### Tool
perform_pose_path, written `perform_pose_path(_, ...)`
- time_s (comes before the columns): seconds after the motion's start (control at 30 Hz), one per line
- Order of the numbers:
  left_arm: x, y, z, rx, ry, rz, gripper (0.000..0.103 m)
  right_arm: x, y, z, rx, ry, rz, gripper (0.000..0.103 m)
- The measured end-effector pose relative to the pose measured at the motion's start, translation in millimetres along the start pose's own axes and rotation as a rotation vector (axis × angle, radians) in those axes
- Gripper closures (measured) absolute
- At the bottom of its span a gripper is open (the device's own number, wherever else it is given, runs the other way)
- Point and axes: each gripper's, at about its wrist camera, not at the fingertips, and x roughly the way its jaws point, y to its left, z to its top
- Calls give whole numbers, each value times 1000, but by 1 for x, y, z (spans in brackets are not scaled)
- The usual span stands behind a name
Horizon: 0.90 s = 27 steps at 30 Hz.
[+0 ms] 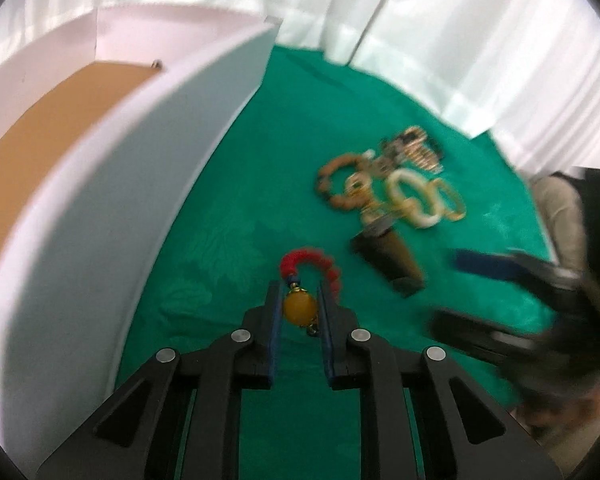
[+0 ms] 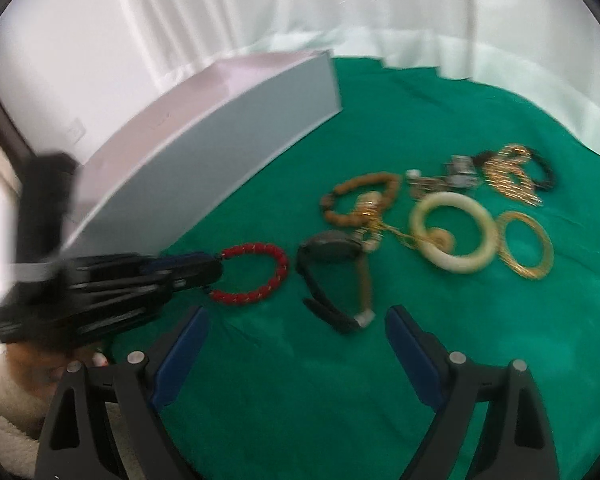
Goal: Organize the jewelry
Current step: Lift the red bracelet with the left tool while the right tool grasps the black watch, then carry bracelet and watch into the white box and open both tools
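Observation:
My left gripper (image 1: pixel 299 288) is shut on a red bead bracelet (image 1: pixel 324 264), its fingers pinching the amber bead (image 1: pixel 299 308) on the strand. The right wrist view shows that left gripper (image 2: pixel 216 268) coming in from the left, with the red bracelet (image 2: pixel 256 276) hanging as a ring just over the green cloth (image 2: pixel 300 400). My right gripper (image 2: pixel 296 312) is open with nothing between its fingers, close in front of a dark wristwatch (image 2: pixel 332 248). It also appears blurred as the right gripper (image 1: pixel 456 292) at the right of the left wrist view, beside the watch (image 1: pixel 388 260).
A white open box (image 2: pixel 220 152) with a brown floor (image 1: pixel 40 140) stands along the left. Beyond the watch lie a wooden bead bracelet (image 2: pixel 360 196), a white bangle (image 2: pixel 454 201), a gold bangle (image 2: pixel 528 274) and tangled gold chains (image 2: pixel 508 176). White curtains hang behind.

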Motion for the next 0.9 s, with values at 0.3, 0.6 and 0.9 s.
perform_pose_path(0.3,-43,-12,10,-3,-54,-109,88,42,-15,21,16,106,-10,87)
perform_pose_path(0.6,-123,-19,32,-29,-161,-172,88,-33,6,58,89,-16,137,87)
perform_pose_path(0.9,-195,41,47,-104,-266,59,88,-43,140,141,-111,-104,347,87)
